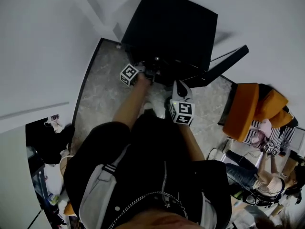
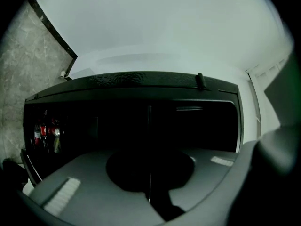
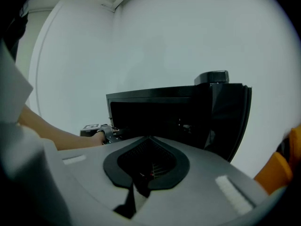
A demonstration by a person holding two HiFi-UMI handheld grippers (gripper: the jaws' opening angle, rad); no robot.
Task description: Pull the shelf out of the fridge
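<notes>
A small black fridge (image 1: 167, 32) stands on the floor against the white wall, with its door (image 1: 224, 63) swung open to the right. My left gripper (image 1: 153, 73) reaches into the dark opening at its lower left and also shows in the right gripper view (image 3: 101, 133). In the left gripper view its jaws (image 2: 149, 192) are shut on a thin pale edge, the shelf (image 2: 149, 126), seen edge-on and running back into the fridge. My right gripper (image 1: 177, 87) hangs back in front of the fridge, shut (image 3: 141, 185), with nothing between its fingers. The fridge's inside is mostly too dark to see.
Red bottles (image 2: 44, 135) stand low inside the fridge. The grey stone floor (image 1: 100, 94) runs to the left. An orange chair (image 1: 248, 109) and a seated person (image 1: 259, 175) are at the right. Clutter (image 1: 47, 147) lies in a dark corner at the left.
</notes>
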